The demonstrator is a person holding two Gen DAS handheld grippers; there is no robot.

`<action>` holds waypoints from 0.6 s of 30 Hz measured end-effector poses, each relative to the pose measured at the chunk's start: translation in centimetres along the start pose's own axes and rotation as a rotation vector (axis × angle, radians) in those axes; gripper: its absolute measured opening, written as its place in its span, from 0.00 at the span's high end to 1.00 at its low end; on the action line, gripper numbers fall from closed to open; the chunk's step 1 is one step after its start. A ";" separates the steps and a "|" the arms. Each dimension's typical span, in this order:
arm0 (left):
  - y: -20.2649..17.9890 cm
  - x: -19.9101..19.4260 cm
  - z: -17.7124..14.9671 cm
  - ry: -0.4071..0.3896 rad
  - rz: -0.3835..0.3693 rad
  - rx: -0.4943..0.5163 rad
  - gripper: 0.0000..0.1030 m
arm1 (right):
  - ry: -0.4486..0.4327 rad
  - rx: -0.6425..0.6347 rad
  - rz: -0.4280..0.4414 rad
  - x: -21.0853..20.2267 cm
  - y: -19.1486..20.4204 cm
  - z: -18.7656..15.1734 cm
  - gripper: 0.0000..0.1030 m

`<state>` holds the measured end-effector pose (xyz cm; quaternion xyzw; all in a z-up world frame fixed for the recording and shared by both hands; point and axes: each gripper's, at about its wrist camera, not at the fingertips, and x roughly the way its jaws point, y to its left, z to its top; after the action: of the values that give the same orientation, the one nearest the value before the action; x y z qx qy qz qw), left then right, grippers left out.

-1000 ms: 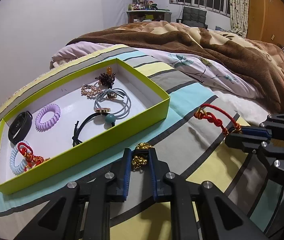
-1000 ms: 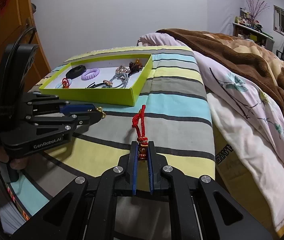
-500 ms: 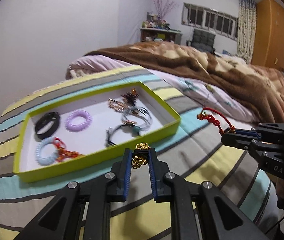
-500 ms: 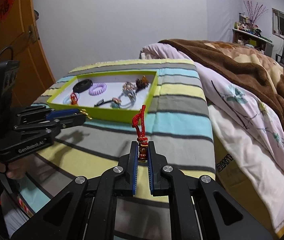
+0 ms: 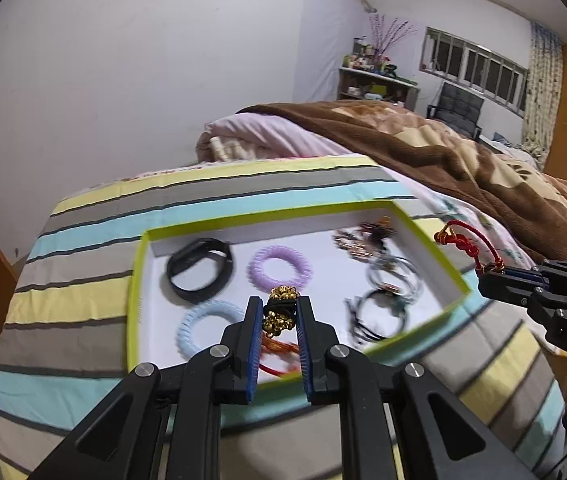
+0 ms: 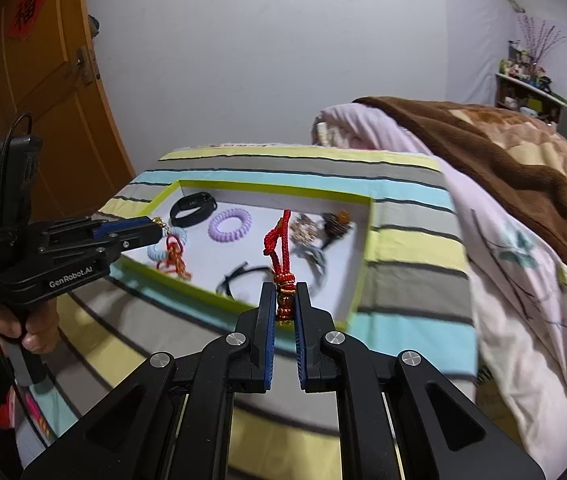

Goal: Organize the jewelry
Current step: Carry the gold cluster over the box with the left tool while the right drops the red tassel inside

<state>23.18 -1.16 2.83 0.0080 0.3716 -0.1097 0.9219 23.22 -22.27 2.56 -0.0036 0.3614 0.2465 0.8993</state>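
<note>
A lime-green box point(image 5: 136, 292) with a white floor lies on the striped bedspread. It holds a black band point(image 5: 198, 269), a purple coil tie point(image 5: 279, 267), a pale blue coil tie point(image 5: 207, 330), a red-and-gold charm and several hair ties. My left gripper point(image 5: 280, 312) is shut on a gold bead bracelet point(image 5: 279, 312), held above the box's near part. My right gripper point(image 6: 284, 300) is shut on a red knotted cord charm point(image 6: 279, 246), raised over the box's near wall point(image 6: 187, 292). From the left wrist view, the right gripper point(image 5: 487, 270) hangs beside the box's right corner.
A brown blanket point(image 5: 463, 160) and floral sheet point(image 6: 523, 264) cover the bed to the right. An orange door point(image 6: 43, 92) stands left, a white wall behind. A hand point(image 6: 15, 328) grips the left tool. A shelf and window fill the far right.
Both grippers rose and moved from over the bedspread toward the box, each keeping its piece. The left now hangs over the box's interior; the right is at the near wall.
</note>
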 end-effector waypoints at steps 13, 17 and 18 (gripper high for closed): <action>3.7 4.9 2.1 0.056 0.008 -0.033 0.84 | 0.121 0.030 0.016 8.7 0.3 3.2 0.92; 3.9 6.2 2.1 0.081 -0.009 -0.035 0.84 | 0.148 0.028 0.011 10.2 0.4 3.4 0.92; 3.9 6.4 2.1 0.086 -0.014 -0.034 0.84 | 0.154 0.026 0.009 10.5 0.4 3.3 0.92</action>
<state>29.86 1.16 -0.31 -0.0054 0.4129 -0.1096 0.9041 31.65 -16.66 -1.72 -0.0094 0.4325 0.2446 0.8678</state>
